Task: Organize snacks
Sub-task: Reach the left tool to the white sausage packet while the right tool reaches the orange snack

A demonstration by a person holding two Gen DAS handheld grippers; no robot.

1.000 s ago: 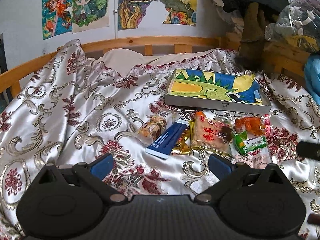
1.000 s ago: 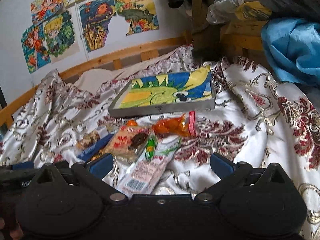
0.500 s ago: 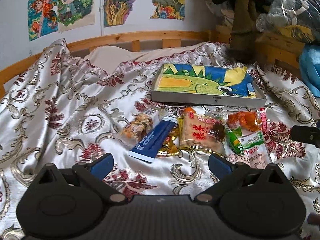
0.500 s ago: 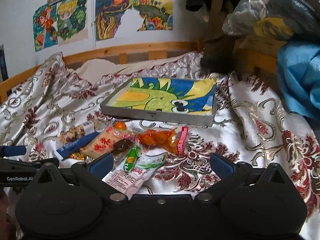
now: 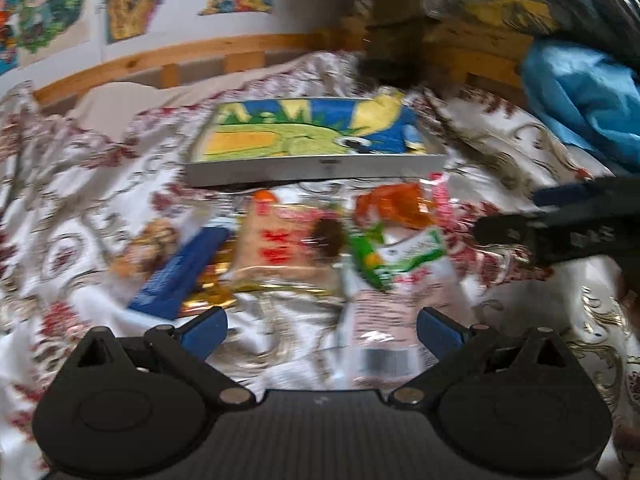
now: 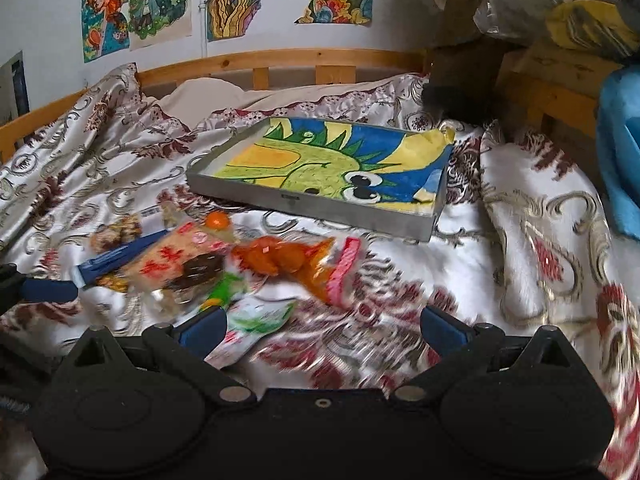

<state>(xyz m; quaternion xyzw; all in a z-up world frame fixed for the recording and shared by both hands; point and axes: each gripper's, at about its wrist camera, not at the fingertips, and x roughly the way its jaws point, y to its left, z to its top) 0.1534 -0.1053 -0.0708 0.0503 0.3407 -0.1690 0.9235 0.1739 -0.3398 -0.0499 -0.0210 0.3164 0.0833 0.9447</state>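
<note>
In the left wrist view, heavy blur smears everything. Our left gripper (image 5: 322, 326) stands wide open and empty above the snack packets (image 5: 288, 248), which lie on the bedspread (image 5: 80, 208) just before the grey tray (image 5: 316, 166); their labels are unreadable. The right gripper (image 5: 560, 224) enters, cut off at the right edge.

In the right wrist view, our right gripper (image 6: 324, 326) is spread wide, holding nothing. Its left finger (image 6: 204, 326) hides part of the green-and-white packet (image 6: 256, 320). The tray (image 6: 320, 204) is sharp; the near cloth blurs.

We view the bed low from both wrists, facing the headboard; both views share the tray (image 5: 316, 168) (image 6: 320, 204) and snack pile (image 5: 288, 248) (image 6: 224, 268).
</note>
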